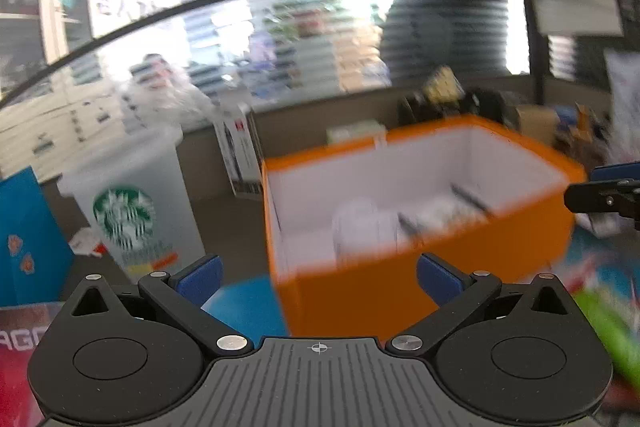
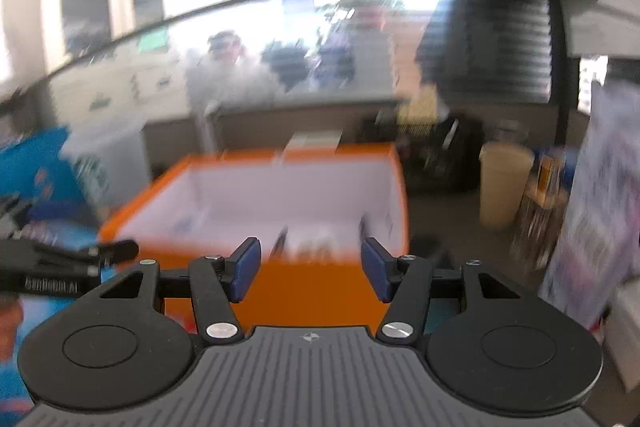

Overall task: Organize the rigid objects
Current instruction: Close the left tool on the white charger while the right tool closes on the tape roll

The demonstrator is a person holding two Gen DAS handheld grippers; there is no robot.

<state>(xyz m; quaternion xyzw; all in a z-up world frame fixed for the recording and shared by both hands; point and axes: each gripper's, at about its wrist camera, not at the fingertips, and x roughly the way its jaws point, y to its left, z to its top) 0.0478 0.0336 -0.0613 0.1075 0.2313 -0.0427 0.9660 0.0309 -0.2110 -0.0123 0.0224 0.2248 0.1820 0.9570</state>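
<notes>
Rigid objects, blurred white and dark shapes point(image 1: 404, 219), lay on the floor of the orange box point(image 1: 400, 291), none of them between either claw's blue pads. From the left wrist view the left gripper point(image 1: 319, 277) stood spread to its widest and empty, angled gently down at the box's near corner; the right gripper point(image 2: 311, 269) stood about half open, also empty, tipped down at the near orange wall. Beyond stood a Starbucks cup point(image 1: 132, 211), a glass partition point(image 1: 280, 39) and people behind it.
</notes>
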